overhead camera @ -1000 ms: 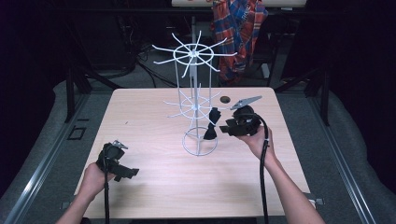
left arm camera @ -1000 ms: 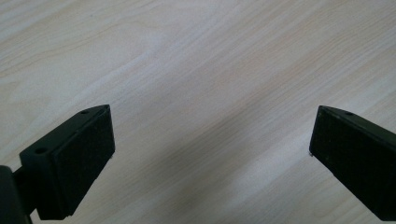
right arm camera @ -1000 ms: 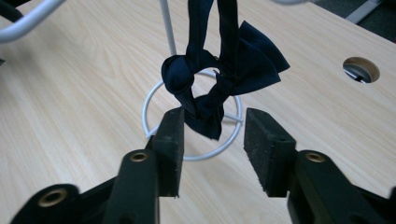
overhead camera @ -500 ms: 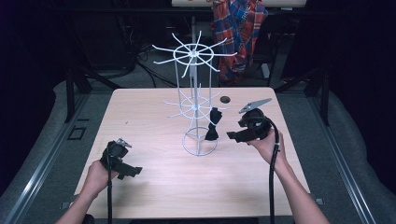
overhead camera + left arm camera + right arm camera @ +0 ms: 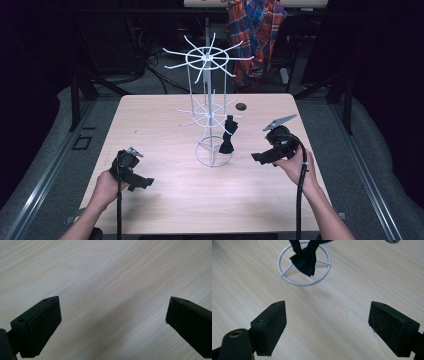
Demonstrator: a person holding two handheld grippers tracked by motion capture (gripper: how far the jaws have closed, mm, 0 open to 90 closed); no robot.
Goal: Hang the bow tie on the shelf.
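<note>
One black bow tie (image 5: 228,141) hangs from a lower arm of the single white wire rack (image 5: 207,107), dangling over its ring base near the table (image 5: 150,125) middle. The right gripper (image 5: 260,157), jaws just opened and empty, sits beside it; the left gripper (image 5: 142,183) rests spread, well apart. The loosely hung tie could slip off if the light rack is nudged.

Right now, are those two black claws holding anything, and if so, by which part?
Nothing. The right gripper has just opened and is empty; the black cloth hangs on the wire rack. The left gripper is open too.
</note>
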